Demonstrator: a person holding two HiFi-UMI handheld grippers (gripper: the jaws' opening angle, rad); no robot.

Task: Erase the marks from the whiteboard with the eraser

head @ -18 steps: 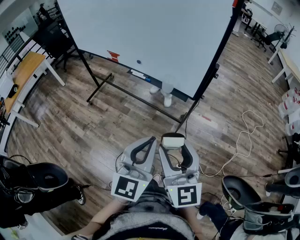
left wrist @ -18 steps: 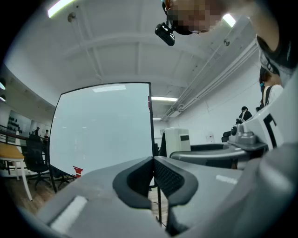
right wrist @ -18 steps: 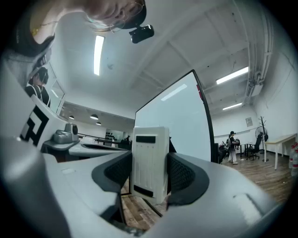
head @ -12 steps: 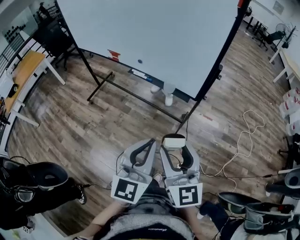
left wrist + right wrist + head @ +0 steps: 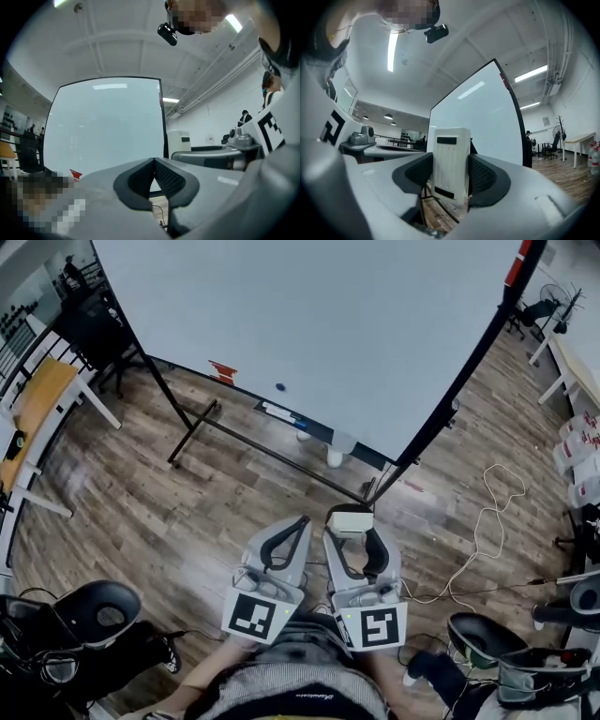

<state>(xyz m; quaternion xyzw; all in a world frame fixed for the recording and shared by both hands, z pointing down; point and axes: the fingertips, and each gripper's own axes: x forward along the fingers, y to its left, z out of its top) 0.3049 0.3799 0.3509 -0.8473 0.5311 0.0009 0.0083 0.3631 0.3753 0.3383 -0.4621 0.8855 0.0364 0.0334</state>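
**Head view.** We hold the left gripper and the right gripper side by side, low and close to the body. Both point at the whiteboard, which stands well ahead of the fingertips across the wooden floor.
- Item: eraser, white, at the right gripper's tips.
- Item: red mark, near the board's lower edge, far ahead and left of the left fingers.
- Item: dark dot, near the red mark.

We judge this a carrying posture. Nothing on the board is within reach, so both tools ride tucked together.

**Left gripper view.**
- Fingers: pressed together tip to tip, with nothing between them. We judge this gripper idle, clenched so that it stays out of the way.
- The whiteboard fills the space beyond the tips.
- The red mark sits low and left of the tips.
- The eraser shows just to the right of these fingers.

**Right gripper view.**
- Fingers: clamped on the eraser, one pad against each long side.
- The eraser stands upright, with its upper part clear above the tips. We judge this grip deliberate: with the body standing proud, a face can meet the board without the fingers rubbing it.
- We cannot tell which face carries the felt.
- The whiteboard lies ahead and right of the fingers, well apart from the eraser.
- Wiping is not yet begun.
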